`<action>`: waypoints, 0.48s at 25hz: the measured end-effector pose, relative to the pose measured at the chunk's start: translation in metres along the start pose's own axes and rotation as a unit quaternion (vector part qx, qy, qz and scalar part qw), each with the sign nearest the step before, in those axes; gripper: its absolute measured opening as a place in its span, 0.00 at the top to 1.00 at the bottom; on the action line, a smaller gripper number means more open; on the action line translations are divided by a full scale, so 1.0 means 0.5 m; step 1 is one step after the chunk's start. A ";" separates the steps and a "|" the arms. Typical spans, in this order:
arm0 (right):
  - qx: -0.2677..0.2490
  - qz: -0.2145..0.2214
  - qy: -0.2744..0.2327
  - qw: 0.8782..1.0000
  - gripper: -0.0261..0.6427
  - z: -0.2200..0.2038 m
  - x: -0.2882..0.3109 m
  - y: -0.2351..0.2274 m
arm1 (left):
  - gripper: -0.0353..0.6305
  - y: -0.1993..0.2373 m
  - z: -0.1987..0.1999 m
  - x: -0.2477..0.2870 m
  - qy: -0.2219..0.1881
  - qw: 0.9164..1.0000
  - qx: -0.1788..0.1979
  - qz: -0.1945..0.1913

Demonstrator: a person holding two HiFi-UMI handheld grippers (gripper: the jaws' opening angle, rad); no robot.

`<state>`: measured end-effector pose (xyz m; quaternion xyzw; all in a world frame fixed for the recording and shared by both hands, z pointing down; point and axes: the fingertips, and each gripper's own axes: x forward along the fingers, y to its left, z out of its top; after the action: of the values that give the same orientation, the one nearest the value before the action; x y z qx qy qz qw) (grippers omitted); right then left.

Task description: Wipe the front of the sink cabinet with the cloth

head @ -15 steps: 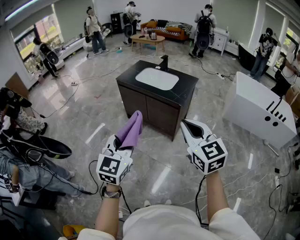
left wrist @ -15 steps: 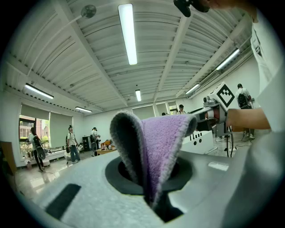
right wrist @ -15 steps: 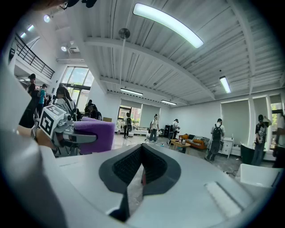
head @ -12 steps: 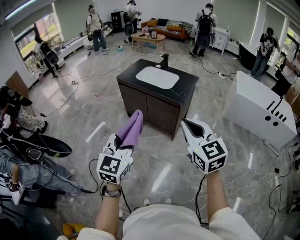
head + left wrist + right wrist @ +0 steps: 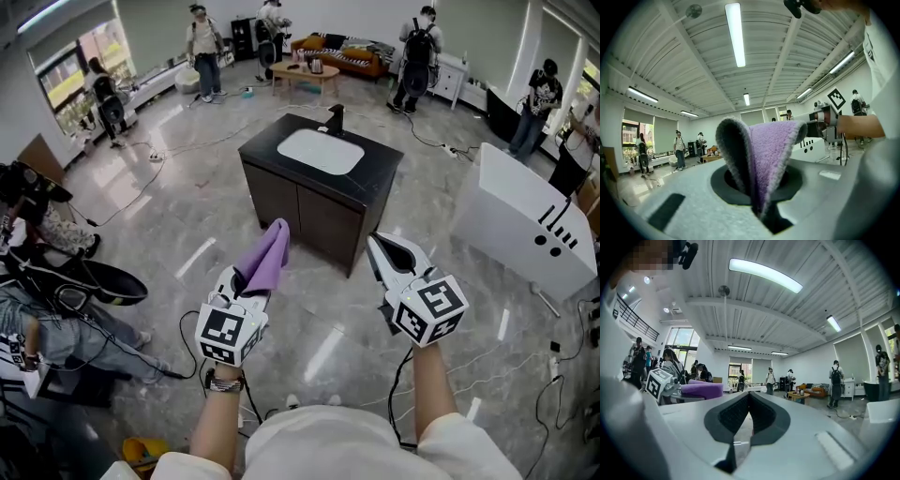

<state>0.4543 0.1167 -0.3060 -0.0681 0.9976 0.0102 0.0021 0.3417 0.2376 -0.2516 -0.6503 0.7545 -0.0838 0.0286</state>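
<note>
Pinching the purple cloth (image 5: 265,260), left gripper (image 5: 247,289); right gripper (image 5: 374,240) pressed together, both facing the sink cabinet (image 5: 314,214)

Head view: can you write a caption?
Left gripper holds a purple cloth, facing the dark sink cabinet.

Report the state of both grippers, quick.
Left gripper: closed on the purple cloth.
Right gripper: closed, nothing between its jaws.
</note>
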 end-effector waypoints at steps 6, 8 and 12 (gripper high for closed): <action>-0.028 0.032 0.010 0.999 0.95 0.003 0.001 0.013 | 0.88 -0.006 0.006 0.003 0.001 1.000 -0.006 0.018; -0.029 0.038 0.008 0.999 0.95 0.003 -0.006 0.008 | 0.88 -0.016 0.009 0.007 0.001 1.000 -0.006 0.024; -0.027 0.047 0.004 0.999 0.95 -0.007 -0.017 -0.009 | 0.88 -0.036 0.010 0.013 0.005 0.999 -0.003 0.037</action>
<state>0.4634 0.1131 -0.3024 -0.0215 0.9991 0.0365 -0.0047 0.3593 0.2280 -0.2531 -0.6218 0.7783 -0.0835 0.0263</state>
